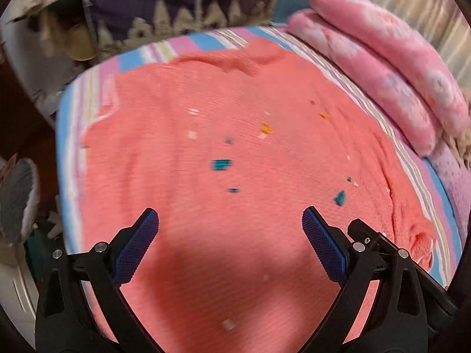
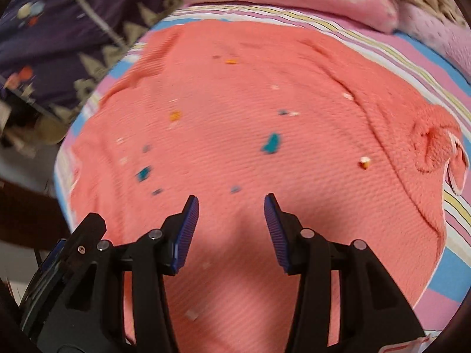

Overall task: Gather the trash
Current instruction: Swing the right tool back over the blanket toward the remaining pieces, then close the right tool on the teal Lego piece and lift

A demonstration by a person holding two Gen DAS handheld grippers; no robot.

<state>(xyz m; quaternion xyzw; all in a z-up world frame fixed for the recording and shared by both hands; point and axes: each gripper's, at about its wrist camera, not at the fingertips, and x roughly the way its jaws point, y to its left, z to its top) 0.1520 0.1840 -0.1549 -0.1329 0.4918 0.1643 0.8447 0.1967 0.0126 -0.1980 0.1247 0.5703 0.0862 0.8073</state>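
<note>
A striped bedsheet (image 1: 132, 58) in pink, blue and white covers the bed, with a folded pink blanket (image 1: 382, 67) at its far right. Over the sheet lies a coral textured towel (image 1: 206, 250), strewn with small paper scraps: a teal scrap (image 1: 221, 164) near the middle, an orange scrap (image 1: 265, 128) farther off. The left gripper (image 1: 230, 223) hovers above the towel, jaws wide apart, holding nothing. The right gripper (image 2: 231, 207) hovers likewise, jaws less widely parted and empty, a teal piece (image 2: 271, 144) just beyond its tips.
</note>
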